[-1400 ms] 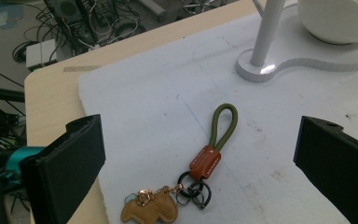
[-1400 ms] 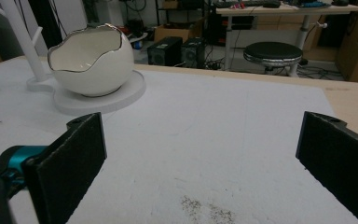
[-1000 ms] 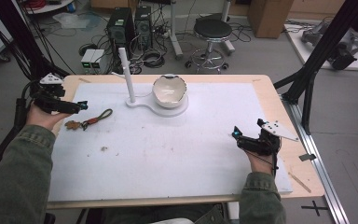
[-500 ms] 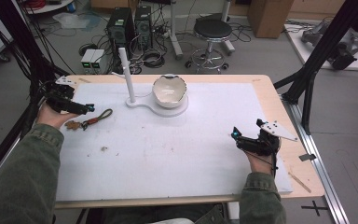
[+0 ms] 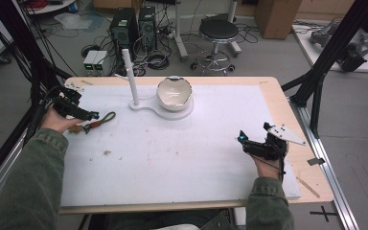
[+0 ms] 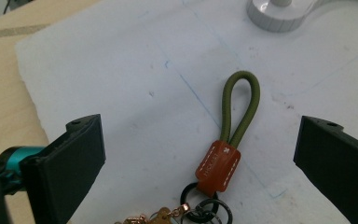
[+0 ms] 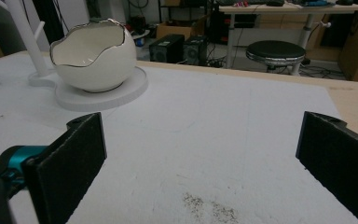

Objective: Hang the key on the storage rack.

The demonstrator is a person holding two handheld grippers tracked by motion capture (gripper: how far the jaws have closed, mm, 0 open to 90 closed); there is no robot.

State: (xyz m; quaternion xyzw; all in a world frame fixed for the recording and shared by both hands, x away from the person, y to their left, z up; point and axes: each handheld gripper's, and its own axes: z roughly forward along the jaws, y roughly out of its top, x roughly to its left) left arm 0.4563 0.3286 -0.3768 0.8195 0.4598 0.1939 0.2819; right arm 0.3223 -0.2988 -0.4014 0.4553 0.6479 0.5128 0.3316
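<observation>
A keychain [image 6: 226, 140] with an olive cord loop, a brown leather tab and dark rings lies on the white mat near the table's left edge [image 5: 98, 122]. My left gripper [image 5: 90, 115] hovers just over it, open, its jaws standing wide on either side of the leather tab in the left gripper view [image 6: 200, 163]. A white eggshell-shaped bowl [image 5: 174, 93] sits on a white stand with an upright peg [image 5: 130, 76] at the back centre. My right gripper [image 5: 242, 139] rests open at the right, nothing between its jaws [image 7: 200, 163], facing the bowl [image 7: 93, 51].
A white mat [image 5: 182, 153] covers most of the wooden table [image 5: 273, 91]. A small brown speck patch [image 5: 107, 153] lies on the mat at the left. Black frame posts stand at both sides; a stool [image 5: 219, 31] and computer cases are behind the table.
My left gripper has moved right and toward the near side, coming down over the keychain. The right gripper has stayed in place.
</observation>
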